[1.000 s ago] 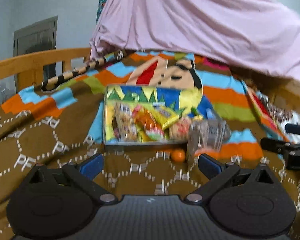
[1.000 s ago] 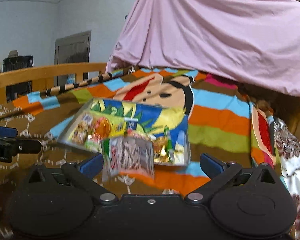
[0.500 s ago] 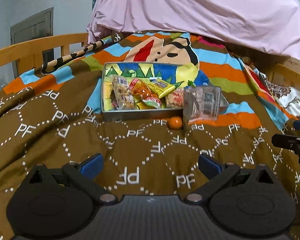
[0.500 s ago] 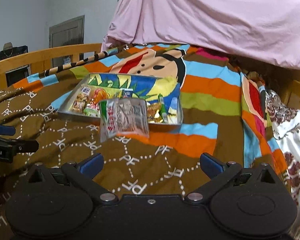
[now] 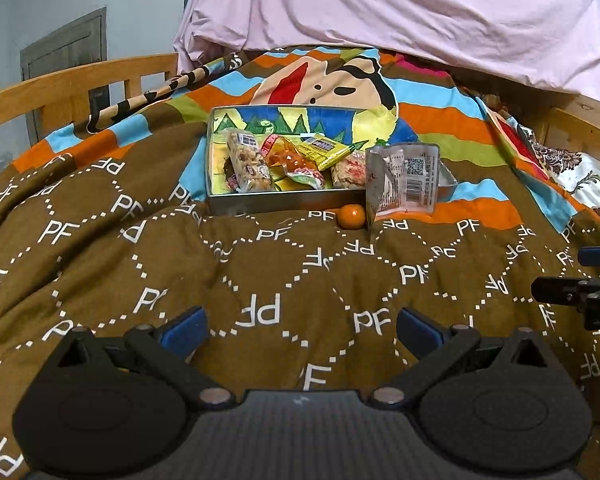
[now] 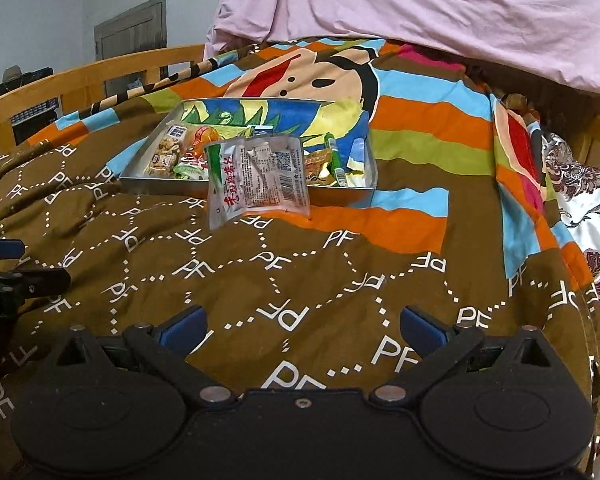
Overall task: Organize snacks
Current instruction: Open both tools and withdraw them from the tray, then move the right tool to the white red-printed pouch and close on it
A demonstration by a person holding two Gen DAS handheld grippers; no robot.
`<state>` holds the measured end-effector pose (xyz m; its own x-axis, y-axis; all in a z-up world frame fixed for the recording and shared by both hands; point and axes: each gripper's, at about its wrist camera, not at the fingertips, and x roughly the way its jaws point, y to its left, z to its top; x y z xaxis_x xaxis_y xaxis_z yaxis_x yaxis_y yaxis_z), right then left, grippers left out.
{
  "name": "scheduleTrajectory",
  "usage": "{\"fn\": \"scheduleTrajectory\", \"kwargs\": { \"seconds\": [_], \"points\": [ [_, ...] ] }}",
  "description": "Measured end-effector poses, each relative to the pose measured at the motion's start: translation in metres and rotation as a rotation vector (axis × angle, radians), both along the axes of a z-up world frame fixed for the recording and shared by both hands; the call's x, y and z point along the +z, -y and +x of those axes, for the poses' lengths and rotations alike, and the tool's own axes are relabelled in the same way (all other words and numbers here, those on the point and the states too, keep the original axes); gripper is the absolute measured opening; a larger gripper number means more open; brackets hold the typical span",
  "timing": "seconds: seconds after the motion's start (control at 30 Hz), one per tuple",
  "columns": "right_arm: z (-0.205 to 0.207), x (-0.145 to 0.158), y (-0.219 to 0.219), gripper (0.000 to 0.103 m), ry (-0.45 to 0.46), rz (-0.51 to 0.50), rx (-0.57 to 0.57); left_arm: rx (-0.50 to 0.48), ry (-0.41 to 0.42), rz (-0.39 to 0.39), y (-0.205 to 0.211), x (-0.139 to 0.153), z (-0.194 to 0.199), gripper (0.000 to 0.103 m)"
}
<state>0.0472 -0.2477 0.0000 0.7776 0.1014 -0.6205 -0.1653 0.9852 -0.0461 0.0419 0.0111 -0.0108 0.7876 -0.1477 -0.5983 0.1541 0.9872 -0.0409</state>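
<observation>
A shallow metal tin (image 5: 260,202) (image 6: 342,195) with a bright picture inside lies on the brown quilt and holds several wrapped snacks (image 5: 290,162). A clear snack packet (image 5: 404,180) (image 6: 258,174) leans against the tin's front wall. A small orange ball (image 5: 351,216) rests on the quilt just left of the packet. My left gripper (image 5: 300,330) is open and empty, well short of the tin. My right gripper (image 6: 302,326) is likewise open and empty, back from the packet. Each gripper shows at the edge of the other's view: right gripper (image 5: 580,292), left gripper (image 6: 20,276).
A wooden bed rail (image 5: 72,88) runs along the left. A pink sheet (image 5: 380,4) hangs over the far end of the bed. A floral cloth (image 6: 580,200) lies at the right edge, and a wooden side board (image 5: 580,124) rises behind it.
Both grippers have drawn back from the tin, which now looks smaller and farther. The clear packet stays leaning on the tin's front wall.
</observation>
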Motion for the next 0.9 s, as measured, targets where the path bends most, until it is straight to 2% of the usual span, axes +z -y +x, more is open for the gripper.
{"fn": "scheduleTrajectory", "kwargs": {
  "seconds": [0.37,0.9],
  "points": [
    [0.005,-0.004,-0.001,0.102,-0.026,0.012,0.002,-0.037,-0.018,0.026,0.003,0.000,0.001,0.103],
    [0.012,-0.011,-0.002,0.102,-0.052,0.033,0.004,-0.025,-0.043,0.029,0.002,-0.004,0.008,0.103]
  ]
}}
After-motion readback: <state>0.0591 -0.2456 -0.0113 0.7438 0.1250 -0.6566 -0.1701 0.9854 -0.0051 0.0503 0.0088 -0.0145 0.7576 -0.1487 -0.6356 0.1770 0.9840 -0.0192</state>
